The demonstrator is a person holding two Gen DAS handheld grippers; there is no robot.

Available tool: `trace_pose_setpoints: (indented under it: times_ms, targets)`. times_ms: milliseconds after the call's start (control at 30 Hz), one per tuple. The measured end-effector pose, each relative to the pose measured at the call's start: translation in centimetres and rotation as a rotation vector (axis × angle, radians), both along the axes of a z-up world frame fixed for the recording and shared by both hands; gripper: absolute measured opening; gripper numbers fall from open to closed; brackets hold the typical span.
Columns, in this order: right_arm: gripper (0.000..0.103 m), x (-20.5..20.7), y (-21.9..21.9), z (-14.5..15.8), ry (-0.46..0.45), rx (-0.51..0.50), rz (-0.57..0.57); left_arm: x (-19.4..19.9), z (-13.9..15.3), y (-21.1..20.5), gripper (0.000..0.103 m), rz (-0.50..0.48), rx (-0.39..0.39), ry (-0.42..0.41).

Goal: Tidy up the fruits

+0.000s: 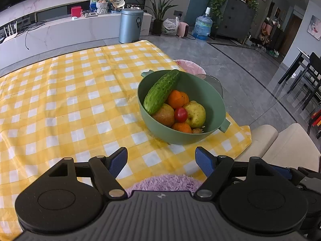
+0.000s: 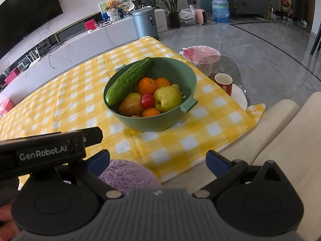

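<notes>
On the bench, the green bowl (image 2: 152, 120) keeps cucumber (image 2: 129, 81) and fruit together; my left claw (image 1: 161, 160) and right claw (image 2: 158, 161) hang wide apart, empty, short of it.

Your left gripper (image 1: 161, 157) and right gripper (image 2: 158, 160) match — black ribbed bodies, round side discs, silver screws, blue pads (image 1: 118, 161); one reads "GenRobot.AI".

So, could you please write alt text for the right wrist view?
A green bowl on a yellow checked cloth holds a cucumber, oranges, pears and a small tomato. The open right gripper hovers empty in front of it.
</notes>
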State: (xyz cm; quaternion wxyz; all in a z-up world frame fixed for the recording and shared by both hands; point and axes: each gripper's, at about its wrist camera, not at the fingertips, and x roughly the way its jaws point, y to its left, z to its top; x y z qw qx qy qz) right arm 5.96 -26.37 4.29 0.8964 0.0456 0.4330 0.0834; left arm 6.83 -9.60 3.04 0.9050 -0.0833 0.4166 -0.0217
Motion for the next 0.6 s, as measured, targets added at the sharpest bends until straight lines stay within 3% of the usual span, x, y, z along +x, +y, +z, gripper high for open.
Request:
trace_pose_setpoints:
  times_ms: [600]
  targets:
    - [0.097,-0.08,0.66,-0.02,0.004,-0.021,0.013,-0.33,-0.15,0.68,0.09,0.025,-0.015,0.006]
